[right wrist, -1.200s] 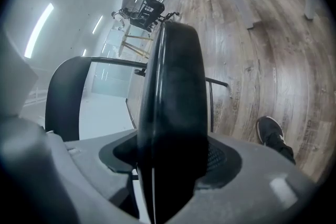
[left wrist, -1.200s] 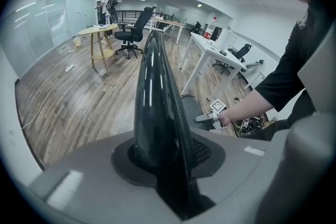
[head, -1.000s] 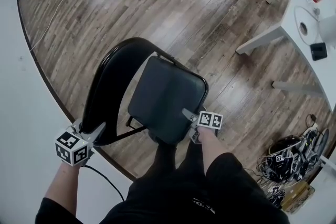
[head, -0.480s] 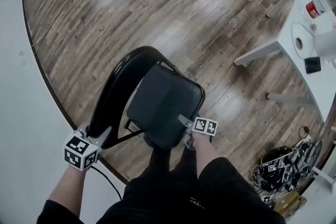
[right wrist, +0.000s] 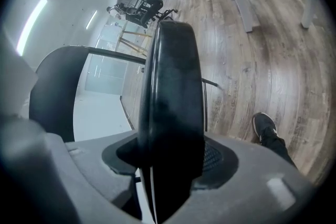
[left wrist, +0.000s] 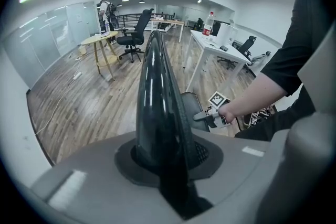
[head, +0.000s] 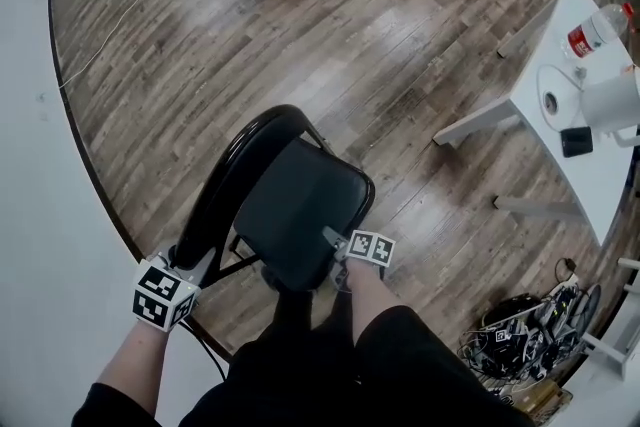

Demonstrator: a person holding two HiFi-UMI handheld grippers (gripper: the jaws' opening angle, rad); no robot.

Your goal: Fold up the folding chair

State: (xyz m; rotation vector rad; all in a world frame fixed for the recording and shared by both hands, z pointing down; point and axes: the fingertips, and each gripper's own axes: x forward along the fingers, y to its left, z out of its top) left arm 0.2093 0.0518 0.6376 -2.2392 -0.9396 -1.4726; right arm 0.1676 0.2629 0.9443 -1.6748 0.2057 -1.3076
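- The folding chair (head: 262, 147) is pictured on the wood floor (head: 400, 65).
- Its backrest (head: 232, 177) is pinched by the left gripper (head: 192, 263).
- Its seat (head: 305, 210) is clamped by the right gripper (head: 337, 255), whose jaws have just been closing.

We log the black folding chair (head: 290, 185) on the wooden floor (head: 400, 45): dark padded seat (head: 305, 215) tilted up toward its glossy curved backrest (head: 222, 190), seemingly half folded.

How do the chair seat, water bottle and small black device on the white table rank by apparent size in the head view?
Largest: chair seat, though it sits nearest the camera.
Then: water bottle.
Smallest: black device.
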